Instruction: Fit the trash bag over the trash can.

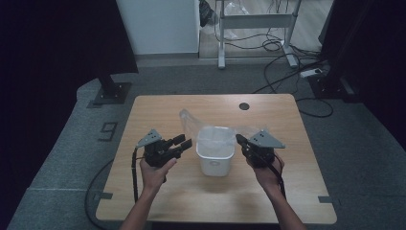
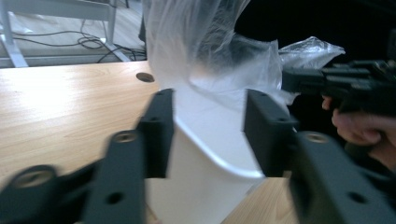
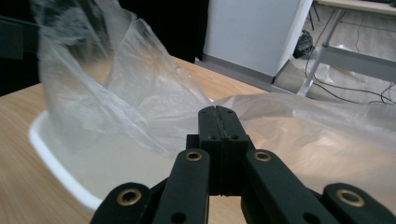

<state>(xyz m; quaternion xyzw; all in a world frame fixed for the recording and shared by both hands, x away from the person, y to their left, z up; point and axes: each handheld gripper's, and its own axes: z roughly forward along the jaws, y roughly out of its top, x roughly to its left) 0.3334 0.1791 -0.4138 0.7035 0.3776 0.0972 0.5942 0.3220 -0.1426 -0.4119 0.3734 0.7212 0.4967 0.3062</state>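
With the left gripper (image 1: 186, 142) half open beside the white bin (image 1: 215, 158) and the right gripper (image 1: 239, 139) pinching the clear liner bag (image 1: 214, 135) shut-jawed, a one-sided pull could tip the bin or drag the liner out.

Bin (image 1: 215, 160): white, plain. Liner bag (image 1: 210, 130) in the bin: clear, glossy. Table (image 1: 158, 108) beneath the bin: light wood grain. Left gripper (image 1: 183, 142) and right gripper (image 1: 239, 139) flanking the bin: black, grey plates.

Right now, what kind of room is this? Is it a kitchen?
Probably not a kitchen; more likely a lab or workshop for recording. A lone wooden table stands on grey carpet, cables trail across the floor behind it, and dark curtains hang at the sides.
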